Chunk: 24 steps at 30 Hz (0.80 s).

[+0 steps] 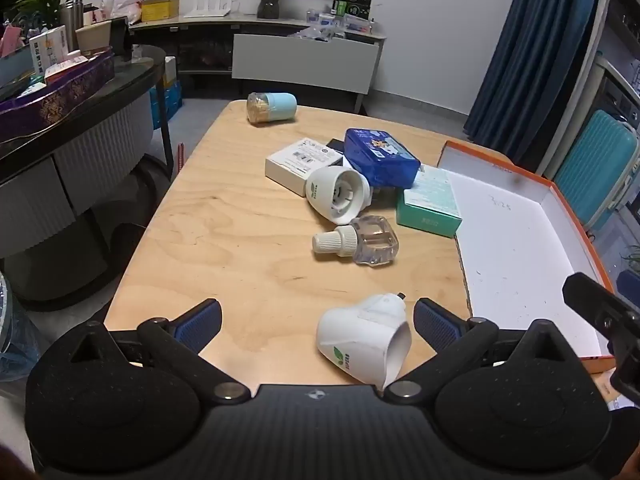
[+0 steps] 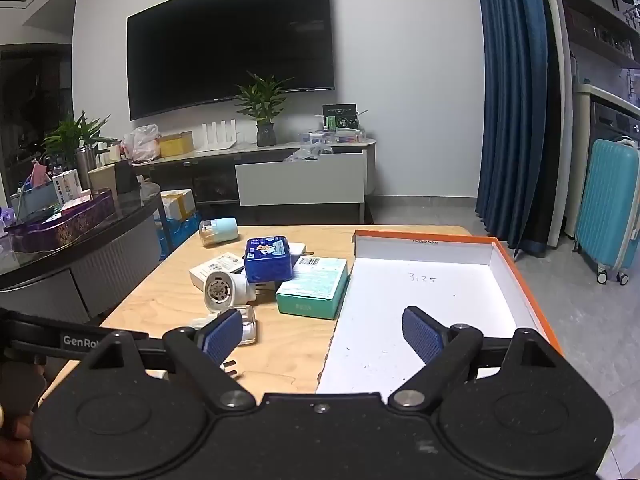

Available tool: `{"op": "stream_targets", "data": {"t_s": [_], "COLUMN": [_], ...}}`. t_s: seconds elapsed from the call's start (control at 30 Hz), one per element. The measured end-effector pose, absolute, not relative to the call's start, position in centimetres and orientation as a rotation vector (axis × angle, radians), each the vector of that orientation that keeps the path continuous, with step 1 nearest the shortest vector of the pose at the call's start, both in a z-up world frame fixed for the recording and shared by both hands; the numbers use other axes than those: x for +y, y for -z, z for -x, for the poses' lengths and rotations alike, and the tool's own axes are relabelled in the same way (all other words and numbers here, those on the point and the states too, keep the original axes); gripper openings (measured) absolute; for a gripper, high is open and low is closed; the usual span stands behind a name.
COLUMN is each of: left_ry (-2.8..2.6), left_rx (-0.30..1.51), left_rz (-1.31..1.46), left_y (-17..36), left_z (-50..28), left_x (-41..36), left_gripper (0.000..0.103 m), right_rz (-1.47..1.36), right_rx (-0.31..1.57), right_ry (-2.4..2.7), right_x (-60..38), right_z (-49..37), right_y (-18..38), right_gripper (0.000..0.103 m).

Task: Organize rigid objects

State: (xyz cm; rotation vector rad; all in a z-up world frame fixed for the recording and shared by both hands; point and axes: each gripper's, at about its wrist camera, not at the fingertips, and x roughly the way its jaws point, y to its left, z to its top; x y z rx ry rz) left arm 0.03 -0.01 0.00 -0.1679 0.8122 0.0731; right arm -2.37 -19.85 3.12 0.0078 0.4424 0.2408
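On the wooden table lie a white plug-in vaporizer, a second white vaporizer, a clear refill bottle, a blue tin, a teal box, a white box and a toothpick jar with a blue cap. My left gripper is open, its fingers either side of the near vaporizer without touching it. My right gripper is open and empty over the near edge of the orange-rimmed white tray. The tray is empty.
A dark round side table with boxes stands left of the table. A TV cabinet lines the back wall. A teal suitcase and blue curtain are at the right. The right gripper's body shows at the left view's right edge.
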Motion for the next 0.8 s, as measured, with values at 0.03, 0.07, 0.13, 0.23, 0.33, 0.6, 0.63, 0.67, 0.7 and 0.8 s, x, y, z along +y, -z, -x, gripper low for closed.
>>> {"op": "stream_targets", "data": {"t_s": [0.03,0.07,0.13,0.23,0.33,0.6,0.63,0.67,0.7,0.8], "left_ry": [-0.071,-0.066,-0.039,-0.057,-0.072,-0.066,-0.065,-0.063,-0.065,-0.065], "left_rx": [0.812,0.814,0.797,0.79,0.789,0.815,0.816,0.818,0.821,0.829], "left_rz": [0.168,0.168,0.187,0.177,0.167,0.177,0.177,0.174,0.169,0.166], "left_y": [0.0,0.1,0.2,0.1,0.1,0.7,0.8,0.9,1.0,1.2], "left_z": [-0.1,-0.2,-0.1,0.2,0.4,-0.1,-0.2,-0.2,-0.2,-0.3], "left_x": [0.0,-0.1,0.4,0.2,0.0,0.3,0.3,0.3,0.3,0.3], "left_gripper": [0.103,0.103,0.103,0.103,0.103,0.103,0.103,0.103,0.103,0.103], "right_rz": [-0.006,-0.007,-0.01,-0.023,-0.035,-0.006,-0.014,-0.02,-0.02,-0.011], "right_rx": [0.437,0.441,0.45,0.471,0.475,0.454,0.463,0.473,0.481,0.494], "right_ry": [-0.241,-0.241,-0.241,-0.238,-0.254,-0.242,-0.26,-0.274,-0.271,-0.276], "right_x": [-19.9,-19.9,-19.8,-19.8,-19.1,-18.9,-19.0,-19.0,-19.0,-18.9], "right_z": [2.4,2.4,2.3,2.2,2.4,2.6,2.6,2.6,2.6,2.6], "right_y": [-3.1,-3.1,-3.0,-2.9,-2.7,-2.5,-2.4,-2.3,-2.1,-1.7], "right_gripper": [0.102,0.102,0.102,0.102,0.102,0.102,0.102,0.102,0.102,0.102]}}
